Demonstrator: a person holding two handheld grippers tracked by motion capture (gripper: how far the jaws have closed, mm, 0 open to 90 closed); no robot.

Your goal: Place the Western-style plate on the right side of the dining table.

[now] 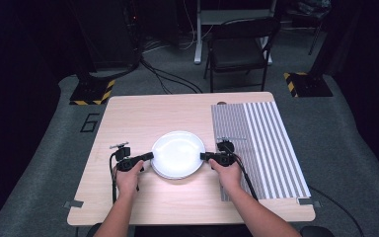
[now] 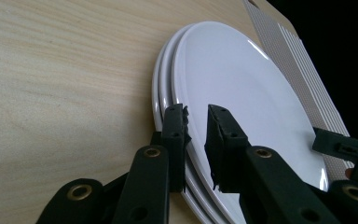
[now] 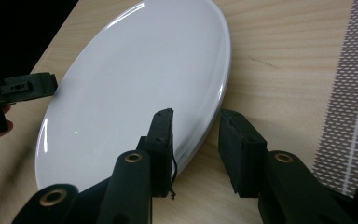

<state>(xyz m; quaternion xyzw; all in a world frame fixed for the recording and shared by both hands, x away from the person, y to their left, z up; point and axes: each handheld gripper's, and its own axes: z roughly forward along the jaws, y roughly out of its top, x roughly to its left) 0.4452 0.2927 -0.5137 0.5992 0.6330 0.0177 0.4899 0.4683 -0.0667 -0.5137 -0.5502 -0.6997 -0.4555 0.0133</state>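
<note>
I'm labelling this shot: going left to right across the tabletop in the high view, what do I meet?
Left tongs → stack of white plates → right tongs → striped placemat.

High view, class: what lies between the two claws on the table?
The stack of white plates lies between the left claw and right claw, seen in the high view.

surface (image 1: 143,197) showing pale wood grain, lying under bright light | grey carpet floor (image 1: 39,163) surrounding it | dark folding chair (image 1: 239,49) standing beyond the far edge | black cables (image 1: 168,79) trailing across the floor | room beyond lying in darkness
</note>
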